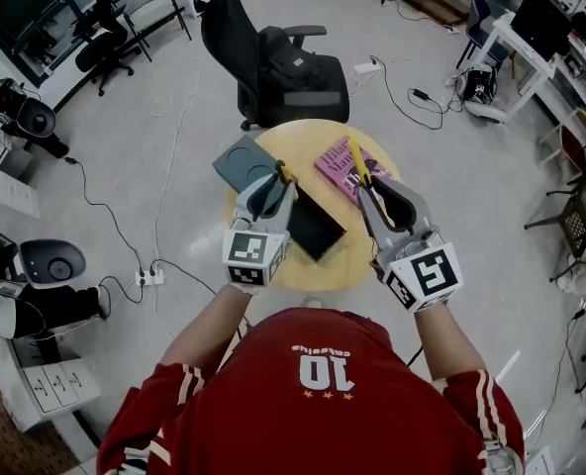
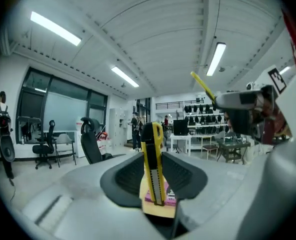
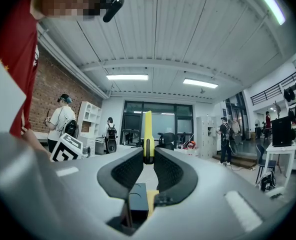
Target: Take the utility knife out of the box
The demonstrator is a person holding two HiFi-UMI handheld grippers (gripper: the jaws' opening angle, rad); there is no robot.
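**Head view:** The left gripper (image 1: 281,178) is clamped on the yellow utility knife (image 1: 284,172), which it holds in the air above the round desk (image 1: 303,270). The take-out looks done, and at most setting the knife down is left. The right gripper (image 1: 365,188) is closed on a slim yellow strip (image 1: 355,158). At frame centre lie a black box (image 1: 313,228), a grey box part (image 1: 244,161) and a pink packet (image 1: 338,161). I cannot tell what the boxes hold.

**Left gripper view:** The knife (image 2: 153,164) stands upright between the pads, clear of any box.

**Right gripper view:** The jaws pinch the yellow strip (image 3: 147,134). The black box (image 3: 137,199) shows below them, its inside unseen.
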